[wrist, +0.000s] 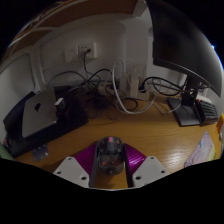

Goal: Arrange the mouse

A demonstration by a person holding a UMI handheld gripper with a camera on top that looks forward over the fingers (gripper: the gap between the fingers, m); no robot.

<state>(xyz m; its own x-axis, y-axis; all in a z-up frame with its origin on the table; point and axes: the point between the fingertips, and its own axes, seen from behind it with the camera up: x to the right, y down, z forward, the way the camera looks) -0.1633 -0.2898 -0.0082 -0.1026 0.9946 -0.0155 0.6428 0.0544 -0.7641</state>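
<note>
Now | gripper (109, 170) clamped on mouse (110, 153) | mouse mostly hidden | desk (150, 135)

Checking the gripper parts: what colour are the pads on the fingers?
Magenta pads, seen in the gripper view, on either side of the dark mouse.

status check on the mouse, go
Gripper shut on the mouse. Mouse held between the pads, above the wooden desk. Cables and monitor base lie beyond, nothing close ahead.

Between my gripper's (108, 172) magenta pads sits a small dark object (110, 152), too dim to identify as the mouse. I cannot tell whether the pads touch it. Beyond it, a black cable tangle (110, 85) blurs together.
</note>
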